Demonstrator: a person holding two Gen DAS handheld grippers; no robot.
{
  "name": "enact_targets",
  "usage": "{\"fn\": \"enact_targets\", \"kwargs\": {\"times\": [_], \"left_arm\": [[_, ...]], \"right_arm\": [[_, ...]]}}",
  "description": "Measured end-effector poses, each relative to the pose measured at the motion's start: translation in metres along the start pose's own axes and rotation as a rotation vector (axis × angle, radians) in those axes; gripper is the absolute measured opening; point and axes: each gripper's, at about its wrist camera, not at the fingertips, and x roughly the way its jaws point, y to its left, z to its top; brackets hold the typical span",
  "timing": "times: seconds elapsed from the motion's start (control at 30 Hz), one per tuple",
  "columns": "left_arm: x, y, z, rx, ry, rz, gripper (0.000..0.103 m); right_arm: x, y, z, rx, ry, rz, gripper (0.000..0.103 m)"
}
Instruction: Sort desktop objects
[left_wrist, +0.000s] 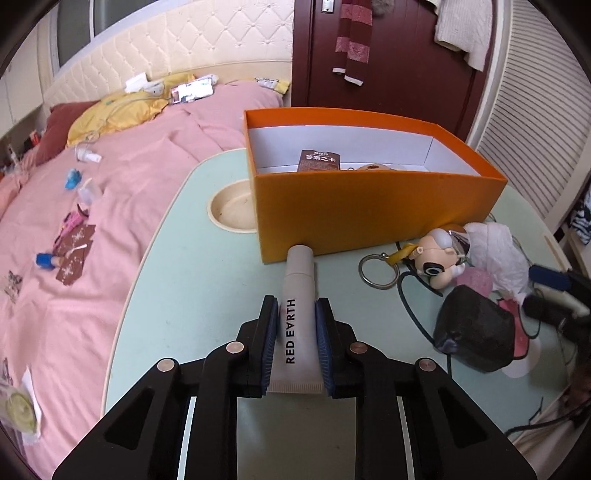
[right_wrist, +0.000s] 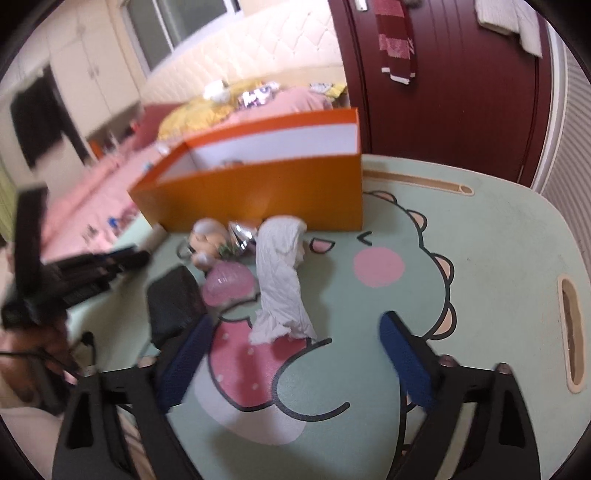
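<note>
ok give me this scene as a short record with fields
left gripper: shut on the pale grey RED EARTH tube
right gripper: open, crumpled white tissue just ahead, not gripped
container: orange cardboard box, open top, brown card packet inside
table: mint green dinosaur-print tabletop
loose items: doll-head keyring, dark grey pouch

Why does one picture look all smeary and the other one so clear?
Left wrist view: sharp, the black letters on the pale grey tube read clearly in the shut left gripper; only the edges curve from the fisheye lens. Right wrist view: blurred, as if the camera shook; the crumpled white tissue, orange cardboard box and open right gripper look soft.
</note>
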Motion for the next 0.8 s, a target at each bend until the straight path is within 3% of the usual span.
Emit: {"fn": "enact_targets", "kwargs": {"times": [0.1, 0.17, 0.23, 0.3, 0.5, 0.6, 0.7, 0.8], "left_arm": [[0.001, 0.003, 0.001, -0.009, -0.001, -0.018, 0.027], [0.001, 0.003, 0.001, -0.007, -0.003, -0.024, 0.03], [0.002, -0.001, 0.001, 0.018, 0.0, -0.025, 0.044], [0.005, -0.006, 0.001, 0.039, 0.022, 0.004, 0.084], [0.005, 0.0, 0.002, -0.011, 0.024, 0.004, 0.084], [0.005, 0.002, 0.002, -0.024, 0.019, -0.009, 0.084], [0.004, 0.004, 0.002, -0.037, 0.015, -0.024, 0.084], [0.004, 0.007, 0.002, -0.055, 0.01, -0.04, 0.084]], "right_arm": [[-0.008, 0.008, 0.01, -0.007, -0.019, 0.079, 0.063], [-0.009, 0.016, 0.019, -0.011, -0.021, 0.142, 0.058], [-0.002, 0.025, 0.027, -0.004, -0.007, 0.207, 0.056], [0.009, 0.03, 0.035, 0.009, 0.016, 0.24, 0.056], [0.027, 0.009, 0.041, 0.124, 0.044, 0.215, 0.055], [0.028, -0.007, 0.04, 0.145, 0.058, 0.134, 0.055], [0.025, -0.009, 0.04, 0.103, 0.06, 0.096, 0.05], [0.022, 0.005, 0.041, 0.024, 0.057, 0.118, 0.05]]}}
